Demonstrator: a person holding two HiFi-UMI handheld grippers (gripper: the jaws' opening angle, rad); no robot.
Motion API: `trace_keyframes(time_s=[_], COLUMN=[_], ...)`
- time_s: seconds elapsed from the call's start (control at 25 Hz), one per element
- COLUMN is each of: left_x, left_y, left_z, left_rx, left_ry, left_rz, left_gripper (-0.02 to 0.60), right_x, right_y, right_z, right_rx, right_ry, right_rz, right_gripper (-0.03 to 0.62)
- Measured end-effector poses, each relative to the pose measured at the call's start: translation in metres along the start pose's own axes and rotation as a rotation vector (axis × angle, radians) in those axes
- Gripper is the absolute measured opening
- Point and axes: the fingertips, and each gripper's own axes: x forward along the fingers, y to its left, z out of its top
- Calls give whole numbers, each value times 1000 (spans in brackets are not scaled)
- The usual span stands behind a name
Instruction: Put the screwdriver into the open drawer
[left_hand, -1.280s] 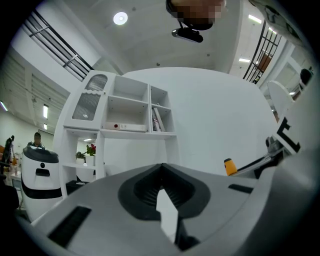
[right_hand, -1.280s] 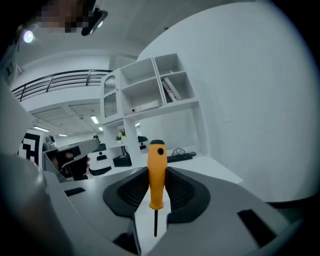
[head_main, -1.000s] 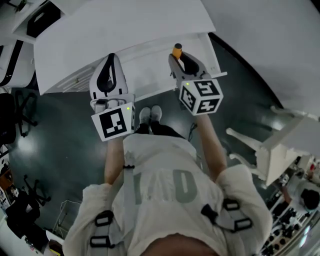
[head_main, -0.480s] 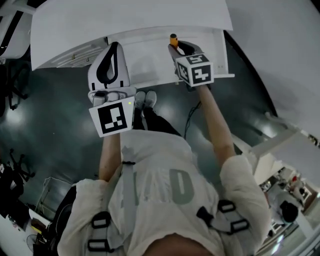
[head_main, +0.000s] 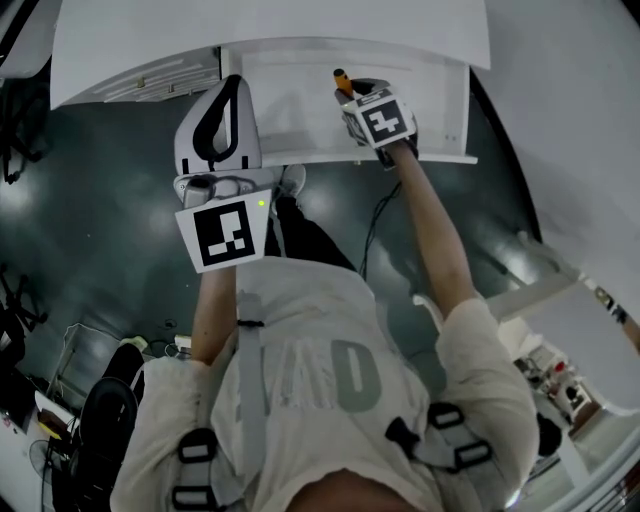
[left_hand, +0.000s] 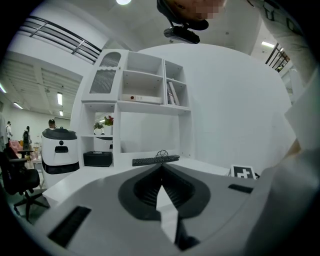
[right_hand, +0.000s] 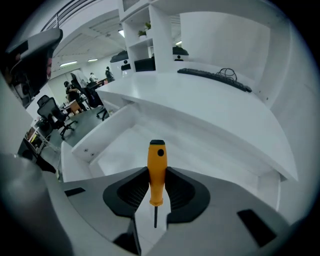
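The screwdriver (right_hand: 156, 165) has a fat orange handle with a black cap on its far end. A thin dark rod sticks out of its near end. The right gripper (right_hand: 156, 176) pinches the handle from both sides and holds the screwdriver over the open drawer (right_hand: 107, 131). The drawer is white inside and is pulled out from under a white desk (right_hand: 210, 107). The edge of the desk hangs over the far part of the drawer.

The floor (head_main: 100, 200) is dark and shiny. The person's shoes (head_main: 291, 180) stand on it just in front of the drawer.

The left gripper (left_hand: 160, 169) is to the left, near the drawer's left end. Its tips are pressed together with nothing between them.

A black keyboard (right_hand: 215, 76) lies far back on the desk. White shelves (left_hand: 145, 100) stand behind it. Black office chairs (right_hand: 50, 112) are far off on the left of the room.
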Motion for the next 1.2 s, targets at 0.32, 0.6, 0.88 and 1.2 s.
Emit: trace_keyframes(time_s=[0.32, 0.6, 0.88, 1.2], left_x=[10, 19, 23, 26], left_y=[6, 10, 17, 19], left_z=[-16, -20, -27, -31], left_rx=[-13, -34, -33, -52], left_ry=[31, 44, 62, 89], left_rz=[17, 25, 30, 33], left_gripper=[5, 6, 6, 6], right_x=[41, 56, 61, 56], right_y=[34, 41, 41, 41], right_z=[-29, -45, -42, -37], right_rx=[34, 10, 16, 45], right_ry=[123, 191, 183, 157], right_rz=[140, 145, 150, 176], right_gripper=[98, 100, 100, 100])
